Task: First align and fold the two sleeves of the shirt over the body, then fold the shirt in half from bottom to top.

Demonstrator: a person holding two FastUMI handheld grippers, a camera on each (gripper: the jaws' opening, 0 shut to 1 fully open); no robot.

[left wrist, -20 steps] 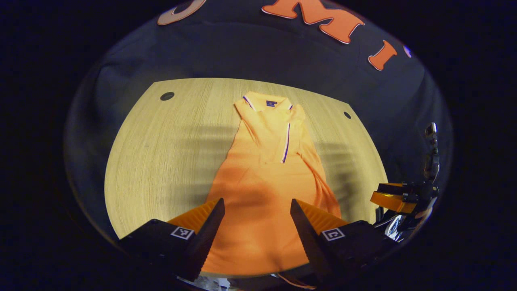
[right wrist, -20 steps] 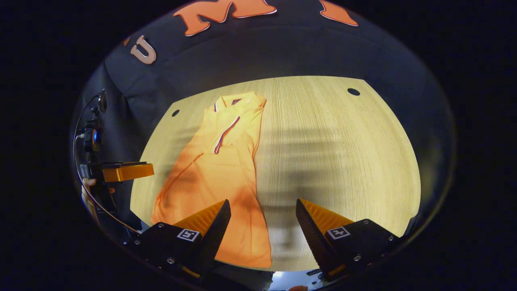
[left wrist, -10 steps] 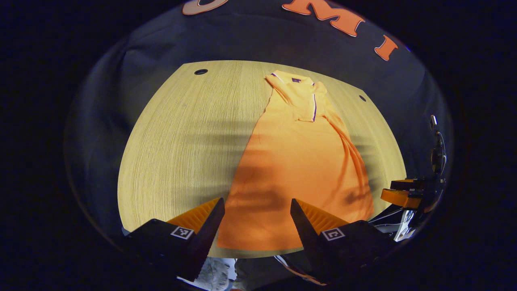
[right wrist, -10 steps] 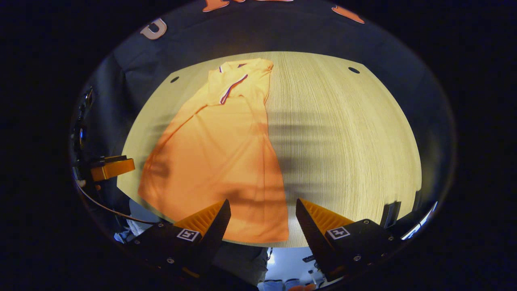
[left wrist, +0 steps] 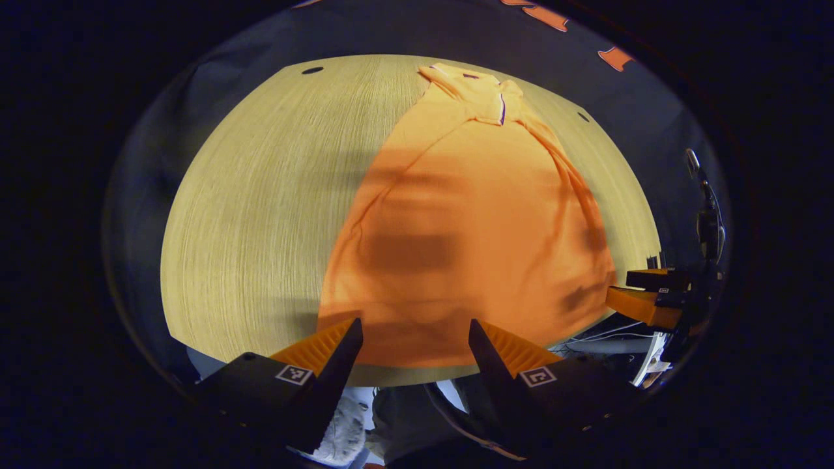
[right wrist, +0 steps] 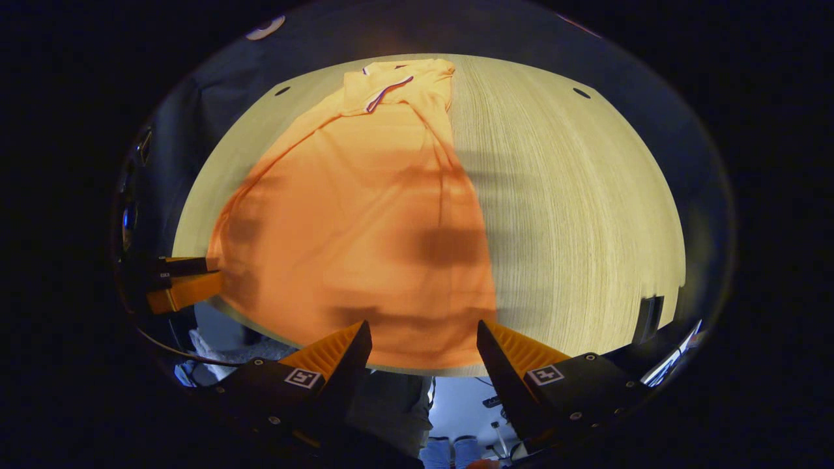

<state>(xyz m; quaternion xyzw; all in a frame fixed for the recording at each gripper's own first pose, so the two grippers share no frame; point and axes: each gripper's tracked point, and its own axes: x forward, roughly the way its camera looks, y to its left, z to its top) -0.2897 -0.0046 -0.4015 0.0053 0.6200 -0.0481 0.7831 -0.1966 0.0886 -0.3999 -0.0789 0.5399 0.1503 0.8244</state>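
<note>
**Two spread grippers at the shirt's hem**

Both tools sit at the near edge of the wooden table (left wrist: pixel 260 195), and we see each with its fingers spread wide, pinching nothing. In the left gripper view, our left gripper (left wrist: pixel 415 339) hangs over the table edge with the bottom hem of the orange shirt (left wrist: pixel 469 221) showing in the gap between its fingers; we cannot tell whether the tips touch the cloth. In the right gripper view, the right gripper (right wrist: pixel 423 340) stands the same way at the hem, nearer the shirt's right side edge.

We see the shirt lying flat on the table, collar (left wrist: pixel 479 88) at the far end towards the dark booth wall (left wrist: pixel 391 32), hem along the near edge. Its sides are already turned in over the body, giving a long narrow shape with a ridge of cloth down one side. Bare wood lies on either side of it. Each view catches the other gripper off to the side by the hem corner, jaws parted.
</note>
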